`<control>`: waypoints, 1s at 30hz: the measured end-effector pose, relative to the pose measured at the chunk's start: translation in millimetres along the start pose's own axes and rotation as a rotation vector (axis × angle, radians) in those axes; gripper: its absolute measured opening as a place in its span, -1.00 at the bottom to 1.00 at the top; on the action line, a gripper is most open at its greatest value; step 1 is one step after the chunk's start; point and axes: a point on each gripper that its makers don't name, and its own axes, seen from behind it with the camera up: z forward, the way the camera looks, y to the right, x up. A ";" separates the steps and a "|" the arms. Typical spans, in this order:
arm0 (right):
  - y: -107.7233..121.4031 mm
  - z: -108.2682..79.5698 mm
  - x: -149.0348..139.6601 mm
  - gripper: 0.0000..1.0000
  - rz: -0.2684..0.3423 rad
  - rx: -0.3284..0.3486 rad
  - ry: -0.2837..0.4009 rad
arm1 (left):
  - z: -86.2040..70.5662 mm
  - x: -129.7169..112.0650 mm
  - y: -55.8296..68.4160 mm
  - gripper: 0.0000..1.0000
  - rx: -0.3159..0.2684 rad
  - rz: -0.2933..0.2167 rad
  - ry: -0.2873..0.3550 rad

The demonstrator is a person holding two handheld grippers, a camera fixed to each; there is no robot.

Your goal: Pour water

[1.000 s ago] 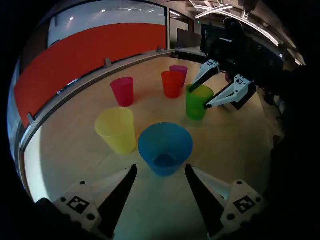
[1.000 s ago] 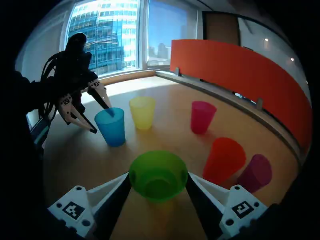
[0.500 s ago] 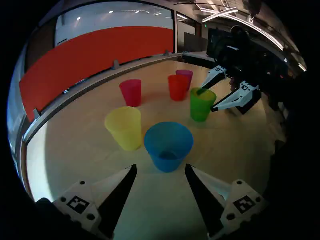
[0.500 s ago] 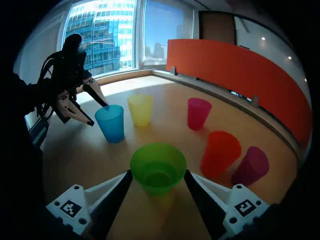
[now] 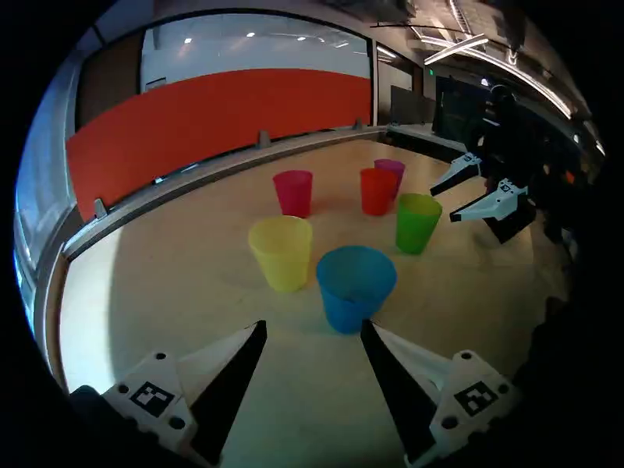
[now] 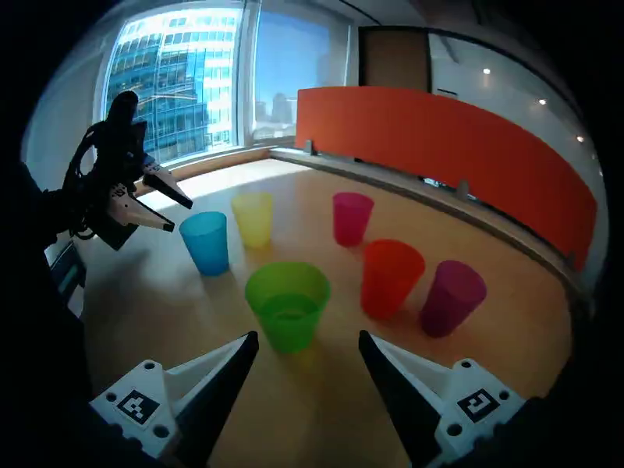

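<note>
Six plastic cups stand upright on the pale worktop [image 5: 156, 281], and neither of my tools holds one.

From the left gripper view, the left hand-held gripper [image 5: 312, 351] has its fingers spread wide with nothing between them. Ahead of it and a little to the left is the yellow cup [image 5: 281, 251], with the pink cup [image 5: 293, 192] farther off behind it. The blue cup [image 5: 355, 285] sits just beyond the fingertips, nearer the right finger and touching neither. Farther out to the right are the orange cup [image 5: 377, 189] and, just behind it, the purple cup [image 5: 390, 168]. The green cup [image 5: 417, 221] stands nearer than those two. Just past it, the right hand-held gripper [image 5: 441, 207] hovers with its fingers apart, clear of the cup.

From the right gripper view, the left hand-held gripper [image 6: 182, 218] is far to the left, spread, its tips just short of the blue cup [image 6: 205, 242]. The yellow cup [image 6: 253, 218] stands beside the blue one. The green cup [image 6: 287, 304] sits just ahead of my right hand-held gripper [image 6: 307, 347], whose fingers are spread and do not touch it. I see a faint level line low inside that cup, but I cannot tell whether it is water. To the right ahead come the pink cup [image 6: 351, 218], the orange cup [image 6: 390, 274] and the purple cup [image 6: 451, 296].
</note>
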 end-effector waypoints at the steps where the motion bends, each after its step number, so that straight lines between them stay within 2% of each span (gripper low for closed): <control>1: 2.3 -2.6 0.4 1.00 0.009 -0.009 0.004 | -1.1 1.7 -2.2 0.79 0.013 -0.003 0.009; 9: 24.4 -23.0 16.8 1.00 0.067 -0.104 0.075 | -10.4 17.9 -24.3 0.79 0.140 -0.019 0.098; 15: 36.9 -35.0 33.7 0.99 0.093 -0.172 0.143 | -21.0 33.4 -36.8 0.79 0.212 -0.029 0.174; 23: 64.5 -47.0 56.8 0.99 0.115 -0.296 0.228 | -38.1 53.6 -53.5 0.78 0.310 -0.056 0.273; 30: 89.9 -54.5 68.9 0.99 0.131 -0.441 0.304 | -57.1 70.8 -70.1 0.79 0.414 -0.082 0.369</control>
